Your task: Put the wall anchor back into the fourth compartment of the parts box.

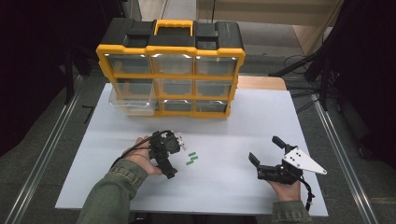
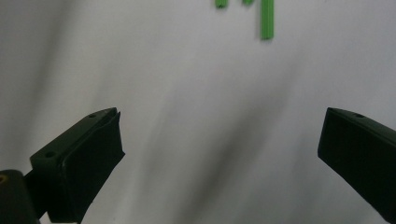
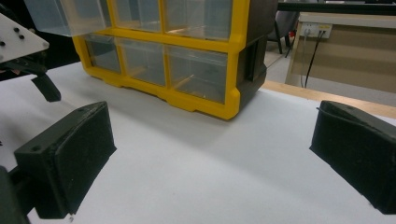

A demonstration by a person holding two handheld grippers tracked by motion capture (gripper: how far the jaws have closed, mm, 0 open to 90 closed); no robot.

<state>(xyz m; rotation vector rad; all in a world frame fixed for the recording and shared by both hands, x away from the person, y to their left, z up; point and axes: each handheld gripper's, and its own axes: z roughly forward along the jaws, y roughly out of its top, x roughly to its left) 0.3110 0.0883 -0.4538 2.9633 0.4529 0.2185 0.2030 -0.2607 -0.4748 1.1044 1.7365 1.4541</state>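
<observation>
Three small green pieces [image 1: 191, 159] lie on the white table [image 1: 219, 191] left of centre. In the left gripper view they sit at the top edge, the longest being a green stick [image 2: 266, 21]. My left gripper [image 1: 173, 156] is held just left of them, its jaws open over bare table [image 2: 222, 123]. My right gripper [image 1: 266, 149] hovers at the front right, open and empty [image 3: 212, 116], facing a yellow-and-black drawer organizer [image 1: 170, 70] [image 3: 196, 42].
The organizer stands at the table's far edge with clear drawers. One clear drawer [image 1: 132, 101] [image 3: 65, 14] at its left side is pulled out. A wooden surface [image 3: 327, 95] shows behind the table. The left gripper [image 3: 28, 60] appears at the right gripper view's left edge.
</observation>
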